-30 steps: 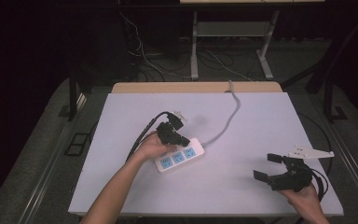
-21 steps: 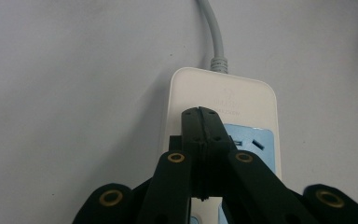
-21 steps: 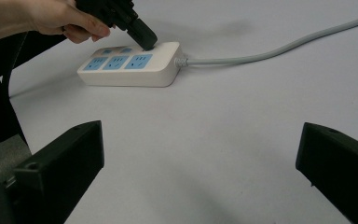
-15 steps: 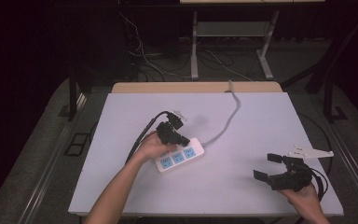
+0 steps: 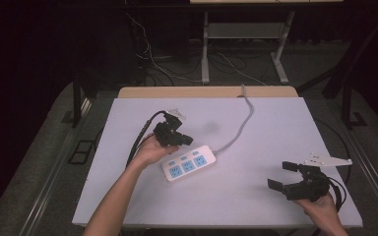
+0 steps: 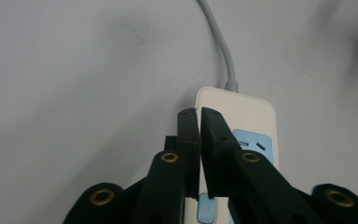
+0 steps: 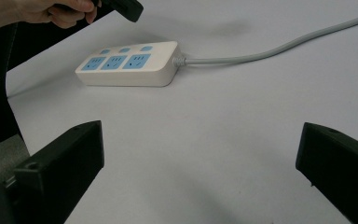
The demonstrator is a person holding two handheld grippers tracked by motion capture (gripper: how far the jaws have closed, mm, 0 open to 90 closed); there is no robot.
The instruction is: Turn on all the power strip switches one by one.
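A white power strip (image 5: 188, 164) lies flat on the surface (image 5: 256, 196), directly beneath the closed tips of the left gripper (image 6: 199, 116), whose fingers (image 6: 188, 135) are pressed together with nothing between them, poised over the cord end of the strip beside the first socket. The right gripper (image 5: 284, 176) rests well apart from the strip, its fingers (image 7: 65, 154) spread wide and empty, the strip lying beyond and between them in the right gripper view. The strip is judged rigid, smooth-shelled plastic, fairly light, likely to slide on the surface if pushed at one end; its grey cable (image 5: 241, 125) is stiff enough to tug it back. The best hold appears to be across the two long side walls, near mid-length. Count: one power strip, three blue sockets, three small switches, one cable, two grippers.
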